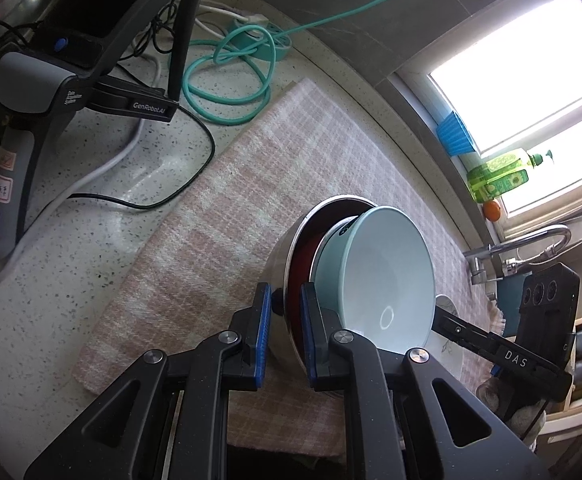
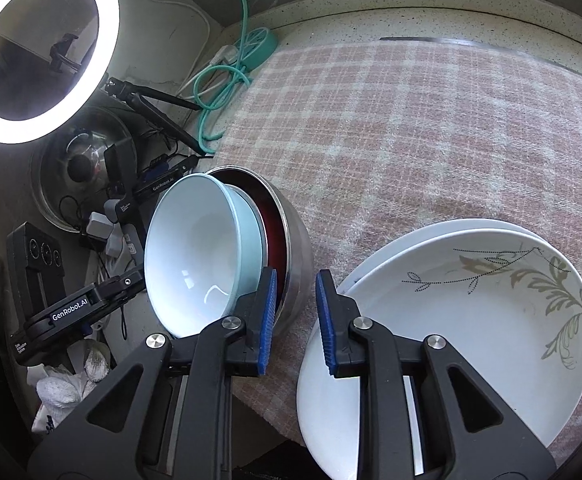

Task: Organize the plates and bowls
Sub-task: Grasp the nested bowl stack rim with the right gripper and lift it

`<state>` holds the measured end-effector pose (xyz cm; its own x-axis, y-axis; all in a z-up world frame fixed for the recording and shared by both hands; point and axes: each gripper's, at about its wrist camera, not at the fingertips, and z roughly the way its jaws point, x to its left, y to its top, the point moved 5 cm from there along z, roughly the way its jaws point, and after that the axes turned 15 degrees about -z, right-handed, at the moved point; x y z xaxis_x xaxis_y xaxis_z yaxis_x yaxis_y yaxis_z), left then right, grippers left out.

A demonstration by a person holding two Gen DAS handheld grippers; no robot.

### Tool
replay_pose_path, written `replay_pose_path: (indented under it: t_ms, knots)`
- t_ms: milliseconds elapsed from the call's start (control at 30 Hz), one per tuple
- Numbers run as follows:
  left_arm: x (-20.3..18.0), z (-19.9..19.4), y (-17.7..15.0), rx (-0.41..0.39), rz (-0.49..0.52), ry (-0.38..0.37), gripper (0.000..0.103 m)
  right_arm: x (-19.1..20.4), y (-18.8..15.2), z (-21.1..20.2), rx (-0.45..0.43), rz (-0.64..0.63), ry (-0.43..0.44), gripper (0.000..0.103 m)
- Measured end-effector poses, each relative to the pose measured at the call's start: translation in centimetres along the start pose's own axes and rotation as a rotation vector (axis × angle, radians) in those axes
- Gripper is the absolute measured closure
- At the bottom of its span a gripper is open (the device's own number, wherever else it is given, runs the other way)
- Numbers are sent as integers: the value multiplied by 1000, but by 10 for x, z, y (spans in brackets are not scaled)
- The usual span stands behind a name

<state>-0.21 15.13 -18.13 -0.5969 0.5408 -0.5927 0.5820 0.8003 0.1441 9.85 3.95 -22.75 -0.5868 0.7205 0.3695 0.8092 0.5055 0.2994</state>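
left gripper (image 1: 285, 334): pinching steel bowl (image 1: 281, 280) rim, pale blue bowl (image 1: 379, 280) nested inside | right gripper (image 2: 296, 322): slightly spread, seemingly empty, near plates (image 2: 471, 320)

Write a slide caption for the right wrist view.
Right gripper open between nested bowls and stacked plates.

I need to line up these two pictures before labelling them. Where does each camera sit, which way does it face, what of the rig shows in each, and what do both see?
Left wrist: on the left gripper, looking down along its fingers, which clamp the steel bowl's rim; the right gripper shows at right.
Right wrist: on the right gripper, looking down between steel bowl and leaf-patterned white plate; the left gripper shows at left.
Shared: the pale-blue bowl, pink checked cloth, teal cable.
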Motion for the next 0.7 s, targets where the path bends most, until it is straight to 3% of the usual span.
replay_pose_path:
  t_ms: [200,700]
  knots:
    - [-1,1,2,1,15,10,91,-1,-3,12,24,27,33,89]
    - [-6,8,-1,10,61,46,93,3,0,13,29,-12,-5,90]
